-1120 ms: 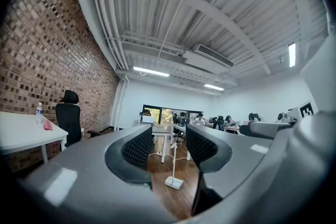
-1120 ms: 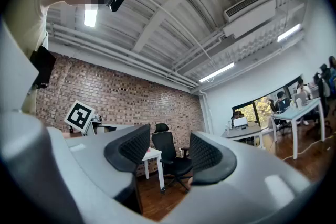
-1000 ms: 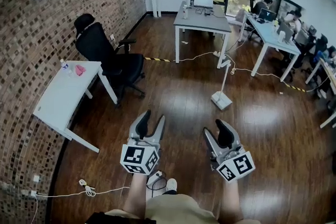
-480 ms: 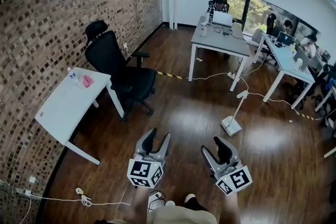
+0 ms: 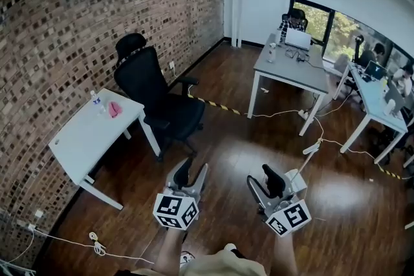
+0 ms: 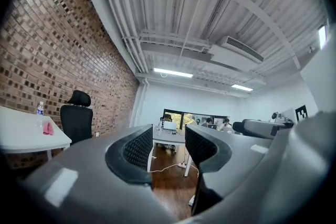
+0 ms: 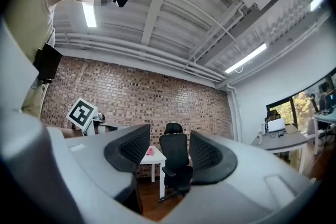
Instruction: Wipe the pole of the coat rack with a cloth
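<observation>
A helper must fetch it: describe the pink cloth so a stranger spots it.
Along the brick wall stands a white table. At its end by the black chair lies the cloth, beside a small bottle: the only pink thing there.

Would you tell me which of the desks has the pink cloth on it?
The white table against the brick wall, beside the black office chair; the pink cloth lies at its far end. The grey desk by the window holds a laptop instead.
</observation>
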